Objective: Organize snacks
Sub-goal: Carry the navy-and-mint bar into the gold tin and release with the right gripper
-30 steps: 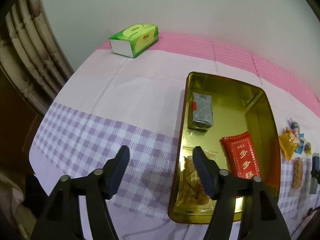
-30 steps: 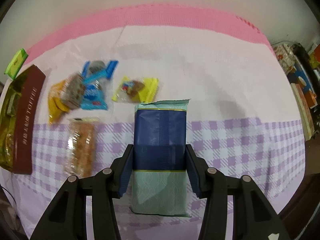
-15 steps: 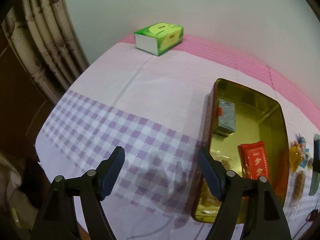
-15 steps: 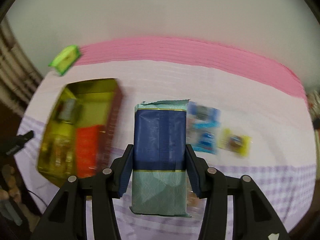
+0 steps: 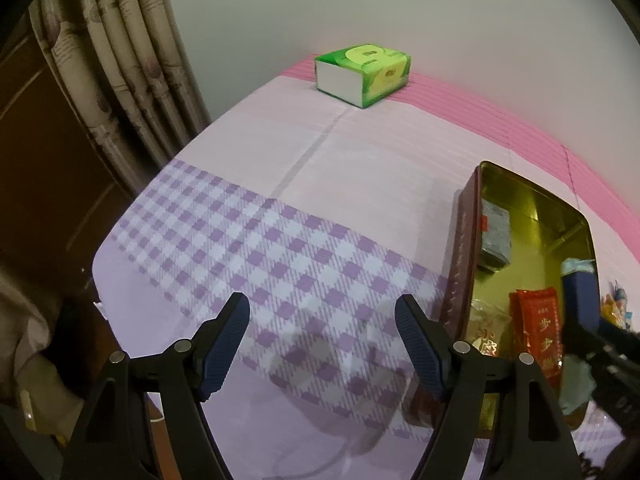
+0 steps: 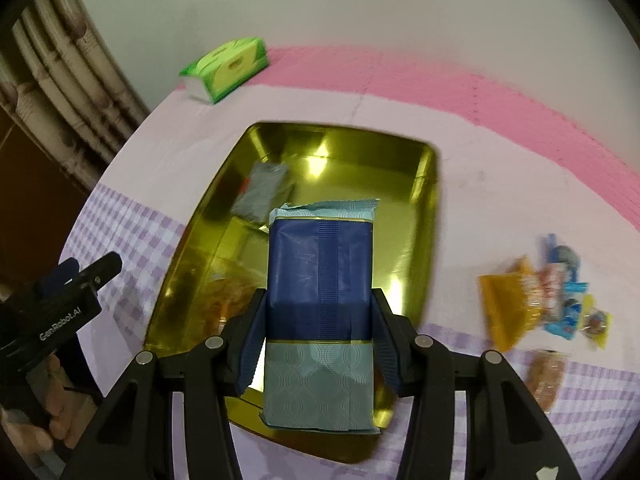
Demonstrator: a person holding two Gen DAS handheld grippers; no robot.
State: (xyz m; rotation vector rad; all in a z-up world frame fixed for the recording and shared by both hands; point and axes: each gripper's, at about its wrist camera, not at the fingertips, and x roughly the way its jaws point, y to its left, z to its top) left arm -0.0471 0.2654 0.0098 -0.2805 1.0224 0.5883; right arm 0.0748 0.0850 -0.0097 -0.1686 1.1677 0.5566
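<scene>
My right gripper (image 6: pixel 318 340) is shut on a dark blue and pale teal snack pack (image 6: pixel 320 280) and holds it over the gold tin (image 6: pixel 426 216). The tin holds a grey pack (image 6: pixel 262 190), an orange snack bag (image 6: pixel 230 300) and a red packet (image 5: pixel 534 332). My left gripper (image 5: pixel 322 344) is open and empty over the checked cloth, left of the tin (image 5: pixel 462 264). The blue pack (image 5: pixel 580 296) and right gripper also show at the right edge of the left wrist view.
A green tissue box (image 5: pixel 362 72) stands at the table's far edge by the wall. Several loose snacks (image 6: pixel 548 296) lie on the cloth right of the tin. Curtains (image 5: pixel 120 60) hang at the left, past the table edge.
My right gripper has carried the blue pack leftward, from over the loose snacks to above the tin. My left gripper has drawn back left, off the tin.
</scene>
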